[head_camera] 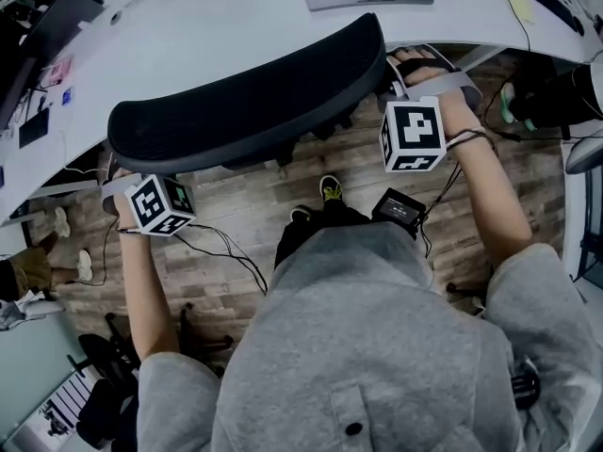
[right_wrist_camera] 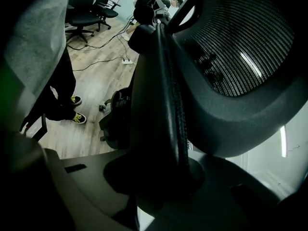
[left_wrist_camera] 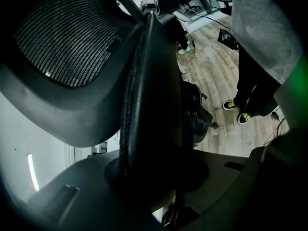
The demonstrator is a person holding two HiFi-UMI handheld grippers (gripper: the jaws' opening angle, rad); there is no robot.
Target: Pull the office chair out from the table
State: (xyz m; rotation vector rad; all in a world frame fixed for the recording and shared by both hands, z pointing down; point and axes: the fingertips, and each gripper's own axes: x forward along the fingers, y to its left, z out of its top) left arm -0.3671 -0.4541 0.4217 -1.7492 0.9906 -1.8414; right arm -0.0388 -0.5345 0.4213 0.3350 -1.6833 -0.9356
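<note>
well: left gripper (left_wrist_camera: 154,177), right gripper (right_wrist_camera: 159,177) clamp office chair backrest (head_camera: 254,92).

Nothing legible anywhere. The white plastic cube (head_camera: 160,205) on the left claw (left_wrist_camera: 149,174) bears only black square patterns, no letters. The small coloured papers (head_camera: 57,72) on the white table (head_camera: 188,26) beyond that claw are too small to read.

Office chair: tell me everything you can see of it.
The office chair is black: a curved mesh backrest in a smooth, plastic-looking frame, dark base parts showing below it over the wood floor. It stands upright, backrest close to the white table edge, seat hidden. The left tongs and right tongs each clamp one side edge of the backrest.
</note>
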